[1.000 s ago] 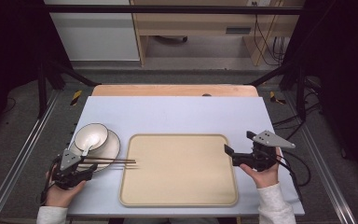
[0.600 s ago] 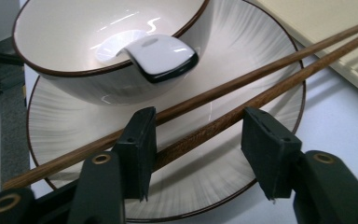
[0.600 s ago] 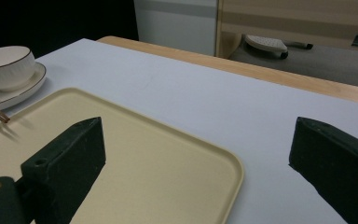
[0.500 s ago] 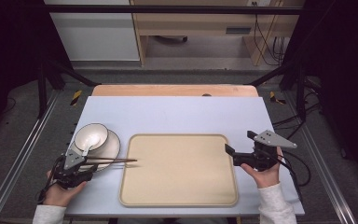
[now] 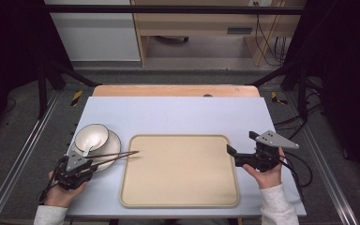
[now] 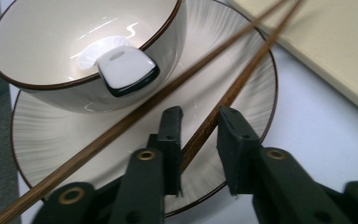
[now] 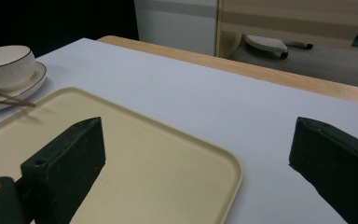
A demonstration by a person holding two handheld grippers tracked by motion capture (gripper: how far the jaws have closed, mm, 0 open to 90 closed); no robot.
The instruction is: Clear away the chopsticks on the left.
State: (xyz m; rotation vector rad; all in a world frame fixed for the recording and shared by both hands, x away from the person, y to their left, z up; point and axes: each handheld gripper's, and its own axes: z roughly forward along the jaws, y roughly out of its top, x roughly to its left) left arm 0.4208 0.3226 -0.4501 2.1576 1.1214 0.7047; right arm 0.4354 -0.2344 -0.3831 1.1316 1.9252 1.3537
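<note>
Your left gripper (image 6: 198, 116) closes in on the chopsticks (image 6: 223, 93) at the plate (image 6: 51, 140).

Its jaws have just been narrowing; one chopstick runs between them against the left pad, with a gap at the other, above the plate under the bowl (image 5: 91, 137). Your right gripper (image 5: 238, 149) hangs wide open, holding nothing, at the tray's (image 5: 180, 202) right edge.

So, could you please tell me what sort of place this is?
Probably a lab or workshop recording bench, not a dining room: a dark metal frame surrounds the table, cables hang behind it, and the tray and bowl look staged.
</note>
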